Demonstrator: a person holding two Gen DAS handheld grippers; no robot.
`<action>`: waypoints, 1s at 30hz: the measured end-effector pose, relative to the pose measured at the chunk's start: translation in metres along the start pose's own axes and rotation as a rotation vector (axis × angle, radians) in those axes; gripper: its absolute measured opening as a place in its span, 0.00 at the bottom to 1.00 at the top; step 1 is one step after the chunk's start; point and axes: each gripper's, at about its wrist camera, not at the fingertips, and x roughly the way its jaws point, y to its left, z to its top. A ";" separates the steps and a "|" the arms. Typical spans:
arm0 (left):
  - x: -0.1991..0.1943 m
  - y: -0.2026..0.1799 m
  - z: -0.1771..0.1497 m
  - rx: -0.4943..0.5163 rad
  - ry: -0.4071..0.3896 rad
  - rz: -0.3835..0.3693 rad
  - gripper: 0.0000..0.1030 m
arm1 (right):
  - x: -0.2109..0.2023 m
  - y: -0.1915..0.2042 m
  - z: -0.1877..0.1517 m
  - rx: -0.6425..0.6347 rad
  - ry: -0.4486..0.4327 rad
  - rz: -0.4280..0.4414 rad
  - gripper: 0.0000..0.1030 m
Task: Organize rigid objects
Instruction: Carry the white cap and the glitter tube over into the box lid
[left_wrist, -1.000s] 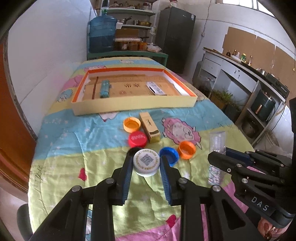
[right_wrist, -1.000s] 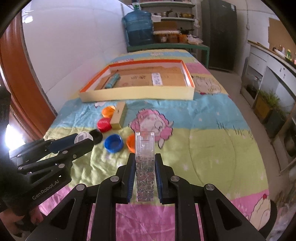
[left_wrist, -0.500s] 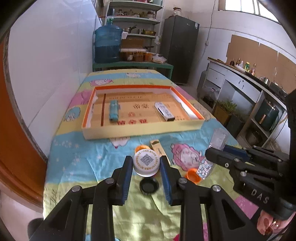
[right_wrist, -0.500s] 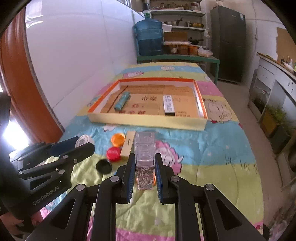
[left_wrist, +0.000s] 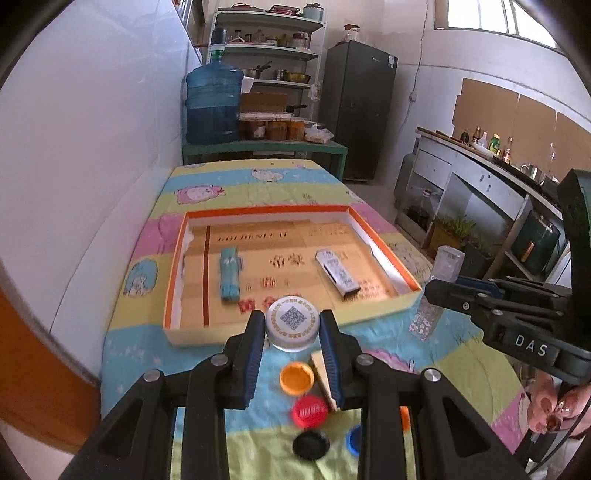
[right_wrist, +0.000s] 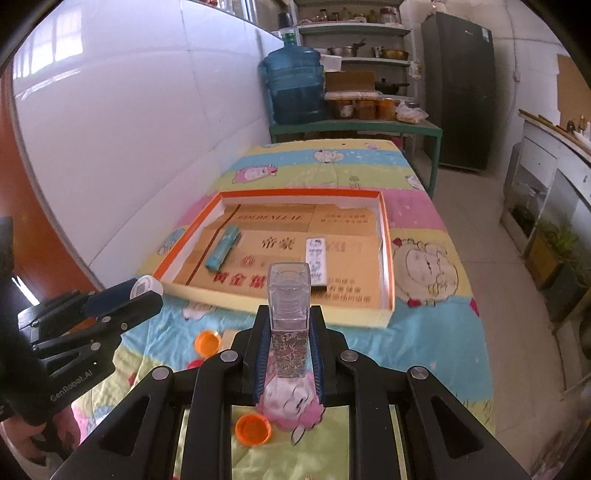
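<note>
Having risen from the caps toward the tray (left_wrist: 173, 295), the left gripper (left_wrist: 292, 332) stays clamped on a white QR-printed cap (left_wrist: 291, 323) at its near wall; the right gripper (right_wrist: 289, 339) still pinches an upright clear bottle (right_wrist: 289, 295) beside.

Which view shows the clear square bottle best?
Right wrist view: the clear square bottle stands upright, centred, clamped in the right gripper. The left wrist view catches it small at the right edge, partly behind that gripper's finger.
</note>
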 end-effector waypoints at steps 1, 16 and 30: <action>0.003 0.000 0.005 0.002 -0.001 0.003 0.30 | 0.002 -0.002 0.004 -0.005 0.001 -0.003 0.20; 0.062 0.003 0.056 -0.005 0.045 0.017 0.30 | 0.056 -0.038 0.061 -0.039 0.104 0.017 0.19; 0.116 0.017 0.067 -0.045 0.119 0.039 0.30 | 0.127 -0.061 0.087 -0.037 0.260 0.011 0.20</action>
